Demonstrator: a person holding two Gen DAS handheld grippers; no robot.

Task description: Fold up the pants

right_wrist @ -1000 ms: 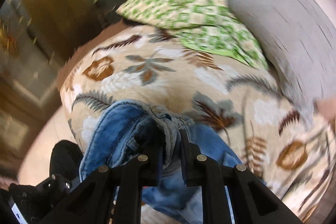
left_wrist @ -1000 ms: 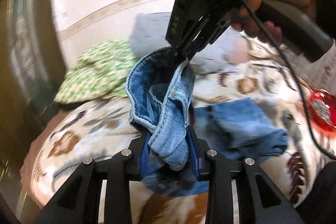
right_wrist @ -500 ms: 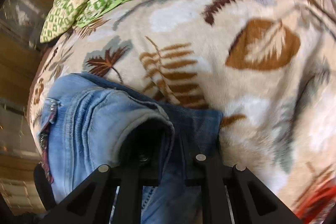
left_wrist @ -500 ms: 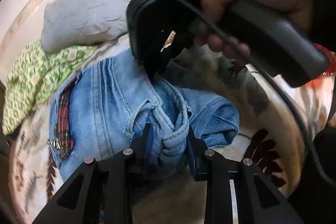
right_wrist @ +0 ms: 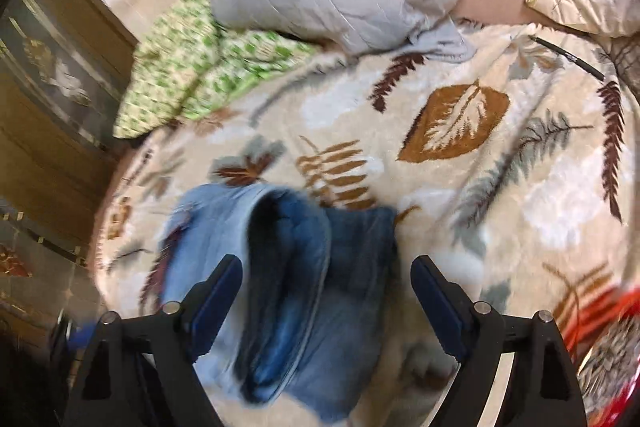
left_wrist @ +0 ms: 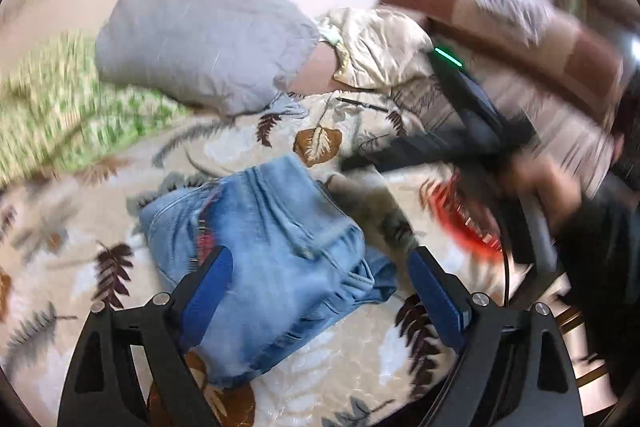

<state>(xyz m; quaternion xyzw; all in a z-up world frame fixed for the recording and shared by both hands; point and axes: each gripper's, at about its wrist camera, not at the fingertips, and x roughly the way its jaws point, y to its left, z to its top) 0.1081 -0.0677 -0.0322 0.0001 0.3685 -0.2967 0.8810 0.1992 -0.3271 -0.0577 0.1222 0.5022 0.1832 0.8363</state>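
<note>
Both hand-held grippers, left (left_wrist: pixel 320 287) and right (right_wrist: pixel 326 291), are opening wide and grip nothing. Jeans (left_wrist: pixel 264 247) lie folded in a bundle on the bed (right_wrist: pixel 460 187); perhaps only some smoothing is left.

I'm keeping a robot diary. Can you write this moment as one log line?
jeans: folded on blanket | left gripper: jaws opening, nothing held | right gripper: jaws opening, nothing held
</note>
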